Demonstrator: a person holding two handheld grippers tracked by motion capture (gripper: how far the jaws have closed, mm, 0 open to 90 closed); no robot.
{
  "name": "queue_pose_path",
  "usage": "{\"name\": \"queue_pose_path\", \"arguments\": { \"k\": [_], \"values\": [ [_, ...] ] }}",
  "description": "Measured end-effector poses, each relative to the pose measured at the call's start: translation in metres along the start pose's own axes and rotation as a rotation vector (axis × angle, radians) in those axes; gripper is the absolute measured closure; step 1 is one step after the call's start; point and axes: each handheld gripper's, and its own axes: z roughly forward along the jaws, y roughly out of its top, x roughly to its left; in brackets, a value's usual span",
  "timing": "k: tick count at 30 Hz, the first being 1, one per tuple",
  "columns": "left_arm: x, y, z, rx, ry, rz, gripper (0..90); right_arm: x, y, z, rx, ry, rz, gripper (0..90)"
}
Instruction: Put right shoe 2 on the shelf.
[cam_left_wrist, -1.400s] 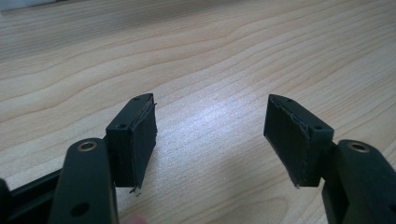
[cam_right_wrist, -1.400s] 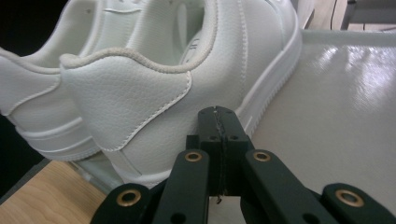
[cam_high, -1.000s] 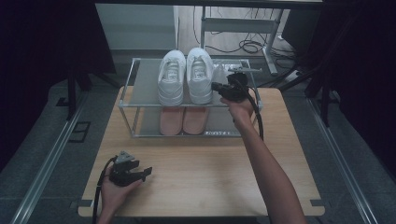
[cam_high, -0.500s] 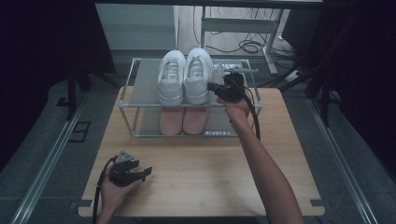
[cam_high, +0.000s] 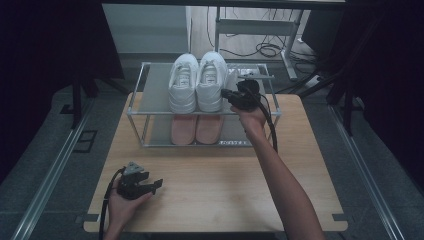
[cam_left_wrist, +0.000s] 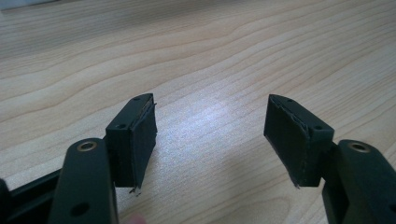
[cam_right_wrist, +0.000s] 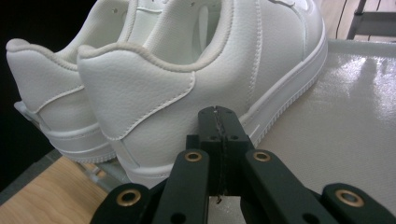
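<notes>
white sneakers (cam_right_wrist: 187, 79): no readable brand | rack label (cam_high: 233, 143): illegible

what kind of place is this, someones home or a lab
Most likely a lab or recording workspace, not a home. A small wooden table stands alone between dark curtains, cables lie loose on the floor behind it, and a bare metal shoe rack with white sneakers looks set up for practice.

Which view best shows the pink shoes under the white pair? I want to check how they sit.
The high view: the pink shoes sit side by side on the rack's lower shelf, heels toward the person. The right gripper view shows the white shoes above them instead.
</notes>
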Motion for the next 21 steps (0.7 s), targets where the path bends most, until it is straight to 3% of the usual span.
{"name": "queue_pose_path", "arguments": {
  "k": [3,15,21],
  "values": [
    [-0.0008,-0.0001,0.0011,0.002,-0.003,0.000,34.8,-0.0010,-0.0002,0.0002,-0.003,0.010,0.024,89.9],
    [-0.0010,-0.0002,0.0019,0.007,-0.002,0.003,34.4,-0.0018,0.0029,0.0012,-0.010,0.008,0.039,89.9],
    [-0.0001,0.0000,-0.0005,-0.002,-0.003,-0.004,34.4,-0.0044,0.0007,-0.0006,-0.003,-0.005,0.019,89.9]
  ]
}}
